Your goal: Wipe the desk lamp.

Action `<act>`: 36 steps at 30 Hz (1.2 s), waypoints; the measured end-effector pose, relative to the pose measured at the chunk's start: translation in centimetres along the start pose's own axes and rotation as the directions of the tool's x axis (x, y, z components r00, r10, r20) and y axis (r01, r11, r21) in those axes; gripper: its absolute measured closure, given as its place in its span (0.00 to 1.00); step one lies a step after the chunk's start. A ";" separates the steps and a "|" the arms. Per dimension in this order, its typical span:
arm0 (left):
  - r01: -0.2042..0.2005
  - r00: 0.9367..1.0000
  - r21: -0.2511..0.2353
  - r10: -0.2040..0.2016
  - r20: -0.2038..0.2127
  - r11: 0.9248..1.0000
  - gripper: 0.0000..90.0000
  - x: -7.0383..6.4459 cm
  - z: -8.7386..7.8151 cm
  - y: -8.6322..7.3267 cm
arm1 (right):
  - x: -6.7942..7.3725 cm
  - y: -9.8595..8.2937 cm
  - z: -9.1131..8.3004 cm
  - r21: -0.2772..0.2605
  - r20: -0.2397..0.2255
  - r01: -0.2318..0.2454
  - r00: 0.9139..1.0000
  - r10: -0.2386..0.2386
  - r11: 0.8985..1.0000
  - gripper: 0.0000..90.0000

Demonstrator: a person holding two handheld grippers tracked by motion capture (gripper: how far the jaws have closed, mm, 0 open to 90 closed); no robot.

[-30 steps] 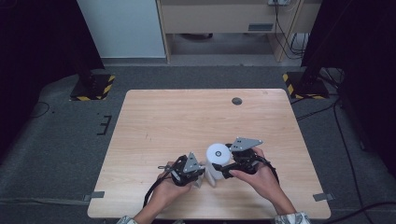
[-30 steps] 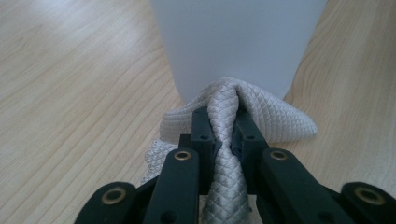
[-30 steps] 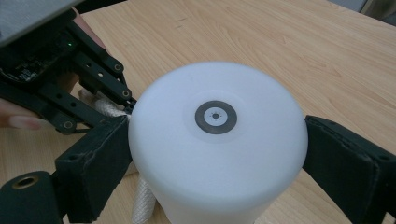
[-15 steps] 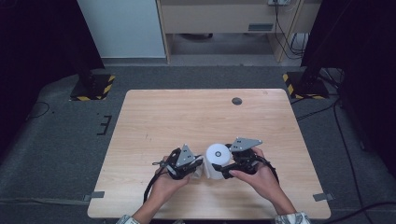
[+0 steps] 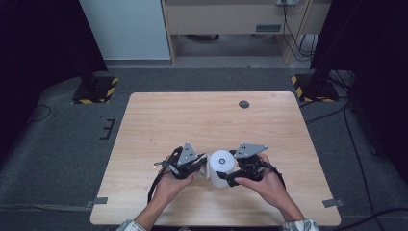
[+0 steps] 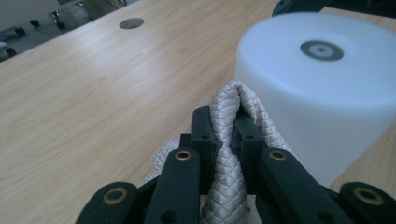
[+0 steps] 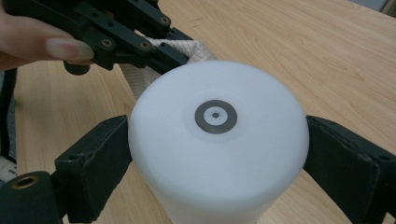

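A white cylinder (image 5: 222, 161) with a small grey disc on its top stands on the wooden table (image 5: 192, 115) near the front edge. My right gripper (image 5: 223, 172) is shut on it, one black jaw on each side of the cylinder (image 7: 219, 149). The left gripper (image 6: 223, 123) is shut on a folded quilted pale cloth (image 6: 236, 107), whose fold touches the side of the cylinder (image 6: 317, 84). In the right gripper view the left gripper (image 7: 140, 42) and its cloth (image 7: 196, 49) sit just behind the cylinder. A person's hands hold both grippers.
A round dark grommet (image 5: 244, 104) sits in the table's far right part. Bare wood stretches across the far half of the table. Black stands with yellow-striped bases (image 5: 96, 89) rest on the grey floor beyond it.
The left gripper with the cloth has shifted a little away from the front edge, along the cylinder's side. The right gripper and the cylinder have stayed put.
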State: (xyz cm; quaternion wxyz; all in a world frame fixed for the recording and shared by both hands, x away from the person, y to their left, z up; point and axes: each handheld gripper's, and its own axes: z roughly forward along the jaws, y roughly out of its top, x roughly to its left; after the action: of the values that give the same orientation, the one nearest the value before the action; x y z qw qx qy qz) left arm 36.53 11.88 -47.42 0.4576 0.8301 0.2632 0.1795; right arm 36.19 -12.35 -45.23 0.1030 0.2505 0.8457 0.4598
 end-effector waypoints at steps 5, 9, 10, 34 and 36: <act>-0.004 1.000 0.055 0.003 0.018 0.998 0.90 0.1 0.7 -0.6 | 0.0 0.0 0.0 0.002 -0.001 -0.001 1.000 0.001 1.000 0.11; -0.006 1.000 0.076 0.004 0.020 0.997 0.90 0.2 1.1 -0.9 | 0.0 0.0 0.0 0.002 -0.001 0.000 1.000 0.000 1.000 0.11; -0.006 1.000 0.076 0.005 0.020 0.997 0.90 0.2 1.1 -0.9 | 0.0 0.0 0.0 0.001 -0.002 0.000 1.000 0.000 1.000 0.11; -0.017 1.000 0.043 0.017 0.020 0.999 0.91 0.4 0.8 0.2 | 0.0 -0.1 0.2 0.004 0.003 0.009 1.000 -0.009 1.000 0.11; -0.017 1.000 0.022 0.016 0.019 1.000 0.91 0.5 0.3 0.6 | 0.0 -0.2 0.3 0.008 0.005 0.013 1.000 -0.013 1.000 0.11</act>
State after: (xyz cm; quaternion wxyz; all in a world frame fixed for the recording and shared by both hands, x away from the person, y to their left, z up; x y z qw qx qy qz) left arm 37.29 11.66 -47.02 0.4495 0.8389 0.2540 0.1723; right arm 36.21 -12.21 -45.52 0.1069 0.2466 0.8487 0.4554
